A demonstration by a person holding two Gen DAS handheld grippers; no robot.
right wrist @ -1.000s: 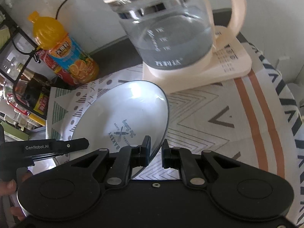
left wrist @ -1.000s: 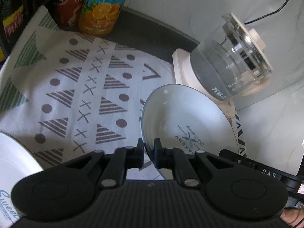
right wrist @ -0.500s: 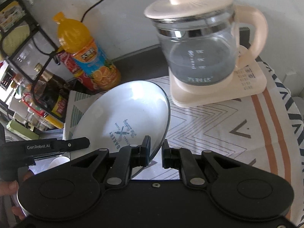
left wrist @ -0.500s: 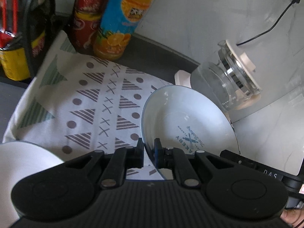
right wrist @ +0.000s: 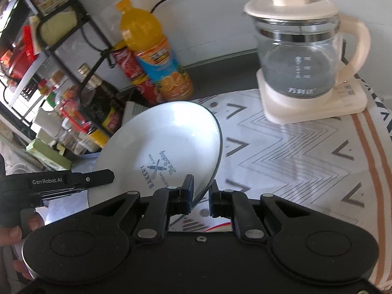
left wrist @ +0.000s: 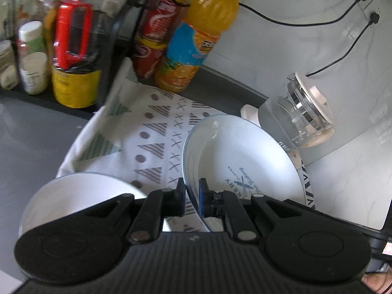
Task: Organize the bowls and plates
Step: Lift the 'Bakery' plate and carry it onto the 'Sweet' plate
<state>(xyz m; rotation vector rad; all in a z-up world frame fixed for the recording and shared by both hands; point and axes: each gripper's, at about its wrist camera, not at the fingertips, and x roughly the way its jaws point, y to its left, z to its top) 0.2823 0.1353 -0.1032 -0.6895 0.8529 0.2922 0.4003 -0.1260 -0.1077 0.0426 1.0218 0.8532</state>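
Observation:
Both grippers hold one white bowl printed "BAKERY" [left wrist: 235,154], lifted and tilted above the patterned cloth. My left gripper [left wrist: 192,197] is shut on its near rim. My right gripper [right wrist: 201,193] is shut on the opposite rim of the same bowl [right wrist: 159,142]. A second white bowl [left wrist: 73,196] sits on the cloth at the lower left of the left wrist view, partly hidden by the gripper body. The left gripper's body [right wrist: 61,181] shows at the left of the right wrist view.
A glass kettle on a cream base [right wrist: 301,56] stands at the back right. An orange juice bottle [right wrist: 154,49], red cans [left wrist: 154,31] and a rack of sauce bottles [left wrist: 73,49] stand at the back left. Power cords run along the wall.
Both grippers have risen and pulled back with the bowl held between them; the kettle and bottles look farther off. The second white bowl has come further into the left wrist view.

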